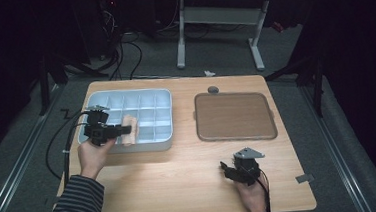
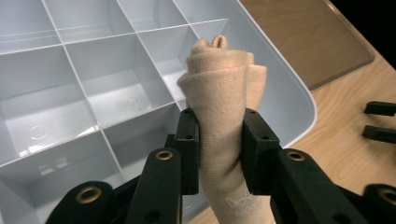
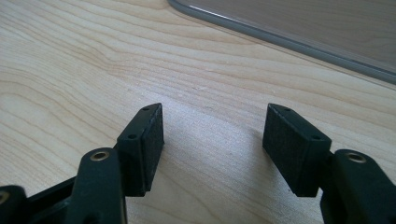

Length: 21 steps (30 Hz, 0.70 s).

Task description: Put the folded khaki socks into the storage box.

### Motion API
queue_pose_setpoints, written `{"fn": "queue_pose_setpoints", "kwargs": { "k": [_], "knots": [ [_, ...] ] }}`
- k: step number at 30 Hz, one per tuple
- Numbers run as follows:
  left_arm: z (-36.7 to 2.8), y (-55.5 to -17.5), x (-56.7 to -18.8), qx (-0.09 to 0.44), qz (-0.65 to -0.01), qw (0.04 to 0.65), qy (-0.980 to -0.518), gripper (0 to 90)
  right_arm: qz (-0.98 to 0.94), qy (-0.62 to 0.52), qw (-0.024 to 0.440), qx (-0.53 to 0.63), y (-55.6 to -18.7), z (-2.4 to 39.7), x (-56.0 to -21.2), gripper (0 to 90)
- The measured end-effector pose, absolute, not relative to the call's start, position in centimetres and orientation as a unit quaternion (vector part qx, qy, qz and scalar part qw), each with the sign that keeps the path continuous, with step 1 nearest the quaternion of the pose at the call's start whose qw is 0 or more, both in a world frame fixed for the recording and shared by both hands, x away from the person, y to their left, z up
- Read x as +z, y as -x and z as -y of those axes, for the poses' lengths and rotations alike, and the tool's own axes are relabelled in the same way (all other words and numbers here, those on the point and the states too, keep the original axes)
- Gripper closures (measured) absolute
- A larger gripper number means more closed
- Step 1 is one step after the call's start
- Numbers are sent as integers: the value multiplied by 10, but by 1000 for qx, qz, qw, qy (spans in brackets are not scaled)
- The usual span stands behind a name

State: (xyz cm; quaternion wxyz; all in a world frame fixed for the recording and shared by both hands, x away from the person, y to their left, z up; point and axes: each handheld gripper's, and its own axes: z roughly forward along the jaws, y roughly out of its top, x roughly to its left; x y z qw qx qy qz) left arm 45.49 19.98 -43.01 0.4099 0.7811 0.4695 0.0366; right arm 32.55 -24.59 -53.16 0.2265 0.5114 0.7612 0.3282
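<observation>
Left hand-held gripper (image 2: 217,140), lower centre, clamps a rolled beige fabric sock (image 2: 222,93) rising above the pale grey plastic compartment tray (image 2: 70,93).

Compartment box (image 1: 161,95) left on table (image 1: 181,186), flat tray (image 1: 234,117) right.

There are 2 grippers, the left gripper (image 1: 111,132) and the right gripper (image 1: 226,167). There is 1 rolled beige cloth (image 2: 219,88), 1 white compartment box (image 1: 130,101), 1 brown lid (image 1: 234,117) and 1 wooden surface (image 1: 181,181).
</observation>
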Motion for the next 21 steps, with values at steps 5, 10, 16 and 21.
{"fn": "queue_pose_setpoints", "kwargs": {
  "k": [5,10,16,21],
  "knots": [
    [-199,-459,-436,45,-473,390,-789,712,-761,-512,226,329,-326,246,-532,384],
    [-203,-465,-440,33,-484,400,-777,712,-760,-513,226,329,-325,246,-532,384],
    [-202,-470,-445,29,-489,393,-779,712,-761,-512,226,328,-325,246,-532,384],
    [-200,-473,-451,28,-492,381,-782,713,-760,-513,226,328,-325,246,-532,383]
  ]
}}
